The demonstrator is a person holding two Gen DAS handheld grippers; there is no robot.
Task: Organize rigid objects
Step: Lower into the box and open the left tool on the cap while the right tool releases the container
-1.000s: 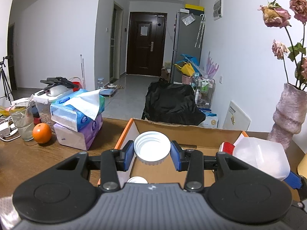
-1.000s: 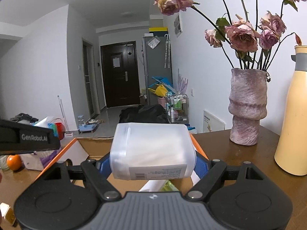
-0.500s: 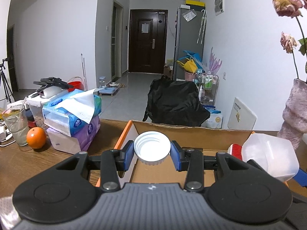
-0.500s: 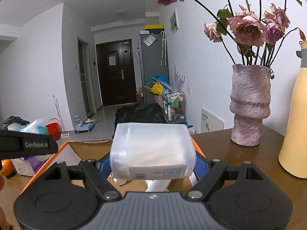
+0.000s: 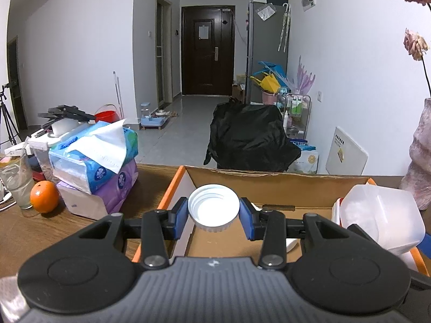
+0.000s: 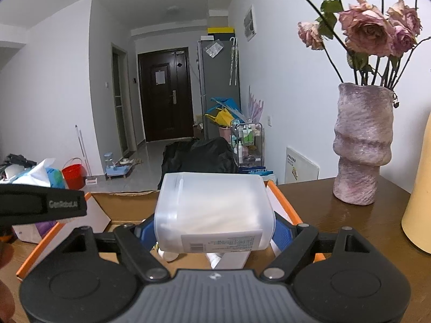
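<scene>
Left wrist view: white screw lid (image 5: 213, 206) sits clamped between the blue pads of the left gripper (image 5: 213, 211), open side up, threads visible inside, held across its ribbed rim. Judged light, stiff plastic; the ribbing should resist slip, and the rim is the sensible place to hold it. Below and ahead of the fingers lies the open cardboard box (image 5: 277, 181) with orange edging, so the lid hangs over its floor. To that gripper's right, the translucent plastic container (image 5: 382, 212) is visible. Right wrist view: the same container (image 6: 214, 212) fills the right gripper (image 6: 214, 231), jaws spread wide around its flat sides, label facing the camera. Judged light, hollow, smooth-walled, likely to flex or slide if squeezed off-centre; a broad mid-body grip suits it. Further right of that gripper stands a pink vase (image 6: 362, 145) on the wooden table (image 6: 350, 223).
</scene>
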